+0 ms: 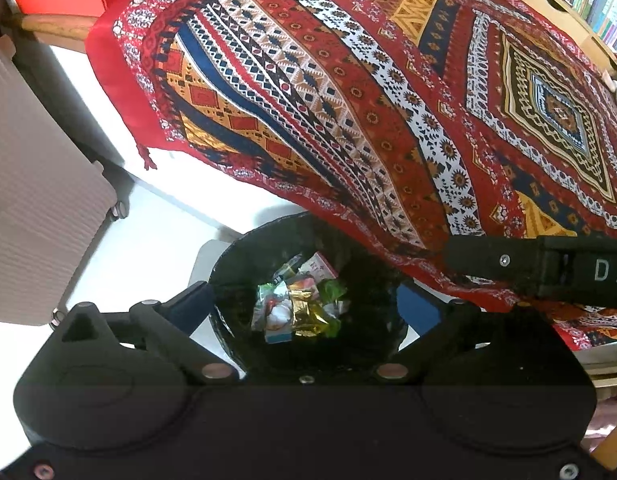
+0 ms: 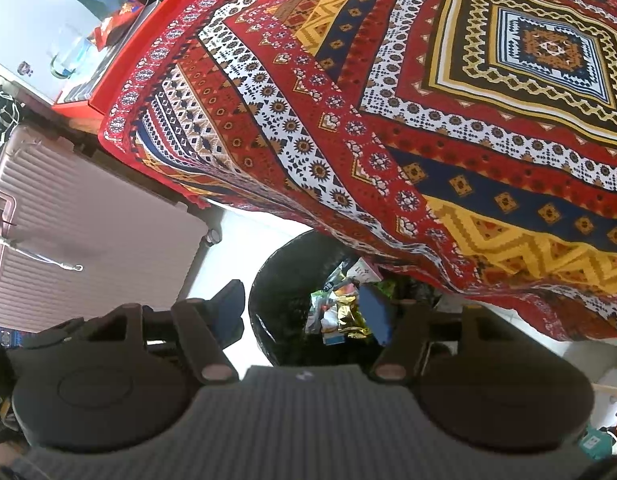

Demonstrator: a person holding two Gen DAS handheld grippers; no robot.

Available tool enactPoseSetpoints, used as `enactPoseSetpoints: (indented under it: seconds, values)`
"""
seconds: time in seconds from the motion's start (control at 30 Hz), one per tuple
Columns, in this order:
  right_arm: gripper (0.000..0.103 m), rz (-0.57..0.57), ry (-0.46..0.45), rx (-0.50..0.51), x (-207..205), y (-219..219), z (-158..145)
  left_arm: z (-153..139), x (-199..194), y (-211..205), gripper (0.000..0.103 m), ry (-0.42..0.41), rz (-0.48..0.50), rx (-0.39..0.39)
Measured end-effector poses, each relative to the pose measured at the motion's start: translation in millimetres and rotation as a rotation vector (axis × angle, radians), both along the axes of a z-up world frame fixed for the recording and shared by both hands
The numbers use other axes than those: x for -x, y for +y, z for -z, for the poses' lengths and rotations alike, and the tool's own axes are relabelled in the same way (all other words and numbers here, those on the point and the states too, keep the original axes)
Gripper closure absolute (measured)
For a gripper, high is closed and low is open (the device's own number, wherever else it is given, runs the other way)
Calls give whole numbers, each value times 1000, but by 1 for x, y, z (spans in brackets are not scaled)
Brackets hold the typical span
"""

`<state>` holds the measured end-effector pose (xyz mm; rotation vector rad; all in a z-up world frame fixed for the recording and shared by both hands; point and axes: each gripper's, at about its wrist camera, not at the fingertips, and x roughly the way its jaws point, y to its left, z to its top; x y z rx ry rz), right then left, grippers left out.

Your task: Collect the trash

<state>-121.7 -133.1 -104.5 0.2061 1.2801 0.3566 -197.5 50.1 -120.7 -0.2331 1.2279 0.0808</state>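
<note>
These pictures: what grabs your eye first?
The bright red patterned cloth draped over the table fills the upper part of both views. Below its hanging edge stands a black bin with colourful wrappers inside. Each open claw, left and right, hangs above it, empty.

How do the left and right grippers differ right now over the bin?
The left gripper hangs centred over the trash bin, jaws spread wider than its mouth; the right gripper sits off-centre, jaws narrower, one finger outside the rim. Both are open, empty, and point steeply down at the wrappers.
</note>
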Motion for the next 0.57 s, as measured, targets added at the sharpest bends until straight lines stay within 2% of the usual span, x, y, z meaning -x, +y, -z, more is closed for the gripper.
enactPoseSetpoints:
  seconds: [0.57]
  values:
    - [28, 5, -4, 6, 2, -4, 0, 2, 2, -2, 0, -3, -9, 5]
